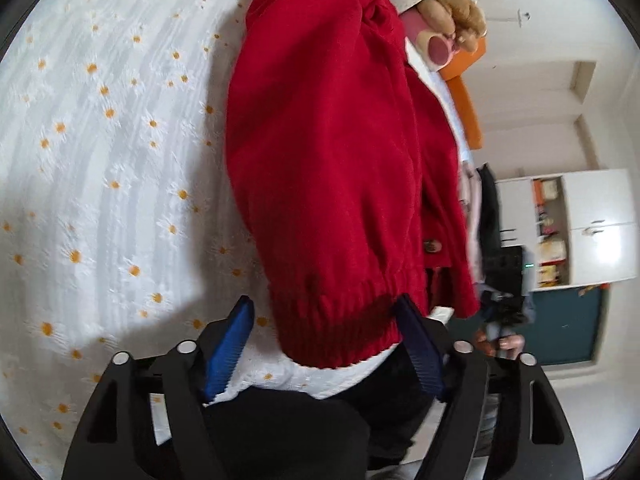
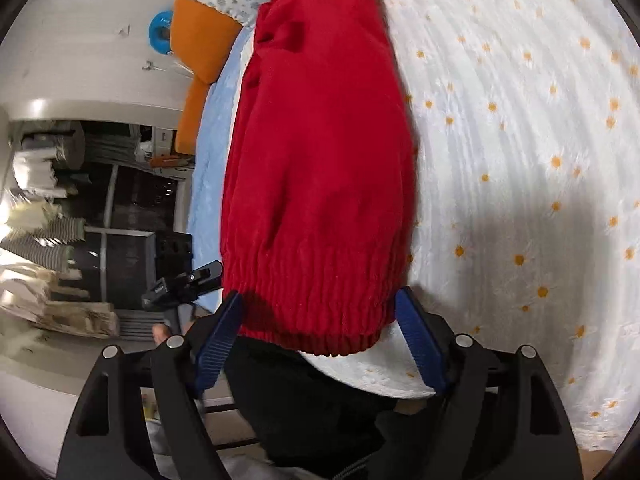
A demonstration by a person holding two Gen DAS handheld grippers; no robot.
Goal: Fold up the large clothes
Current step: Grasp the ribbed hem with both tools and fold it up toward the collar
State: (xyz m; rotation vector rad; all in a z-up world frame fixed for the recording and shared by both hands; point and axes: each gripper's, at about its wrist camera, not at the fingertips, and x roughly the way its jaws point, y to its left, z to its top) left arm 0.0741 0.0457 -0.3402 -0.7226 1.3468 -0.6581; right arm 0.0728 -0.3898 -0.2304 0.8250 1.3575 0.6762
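Observation:
A red jacket lies on a white bedspread with orange daisies, its ribbed hem toward me. My left gripper is open, its blue pads on either side of the ribbed hem, not closed on it. In the right wrist view the same jacket lies on the bedspread. My right gripper is open too, straddling the ribbed hem. The other gripper shows at the left of that view.
A brown plush toy and an orange cushion lie past the jacket's collar. White cupboards stand at the right. An orange cushion, a pale blue blanket and dark shelves show in the right wrist view.

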